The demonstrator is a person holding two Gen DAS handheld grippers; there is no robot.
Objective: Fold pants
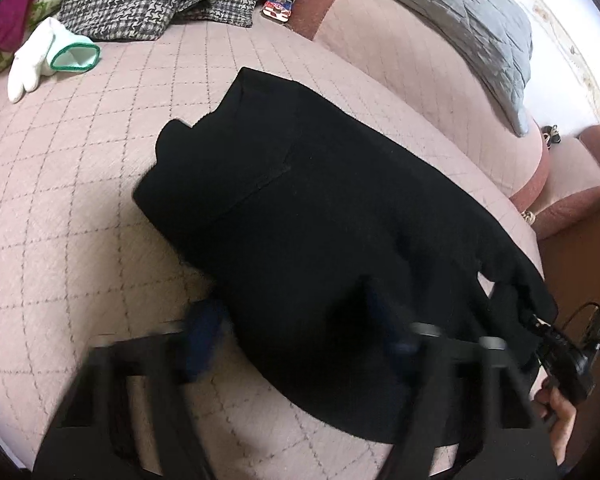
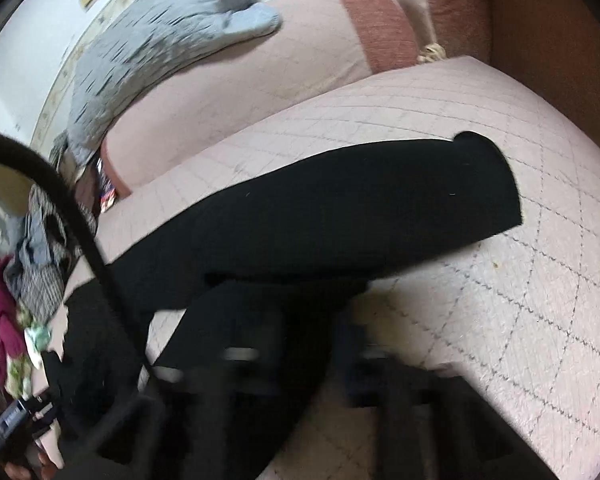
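Black pants (image 1: 320, 220) lie flat on the quilted sofa seat (image 1: 80, 200). Right claw (image 2: 300, 344) pinched shut on near edge, left claw (image 1: 300, 328) half-closed around fabric. Next: lift, fold over.

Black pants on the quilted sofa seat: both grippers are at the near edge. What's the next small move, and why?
Probably lift the near edge slightly and carry it toward the far end. The black pants lie flat along the quilted seat, with the left gripper and right gripper both at that edge. The blur hides how firm the grip is.
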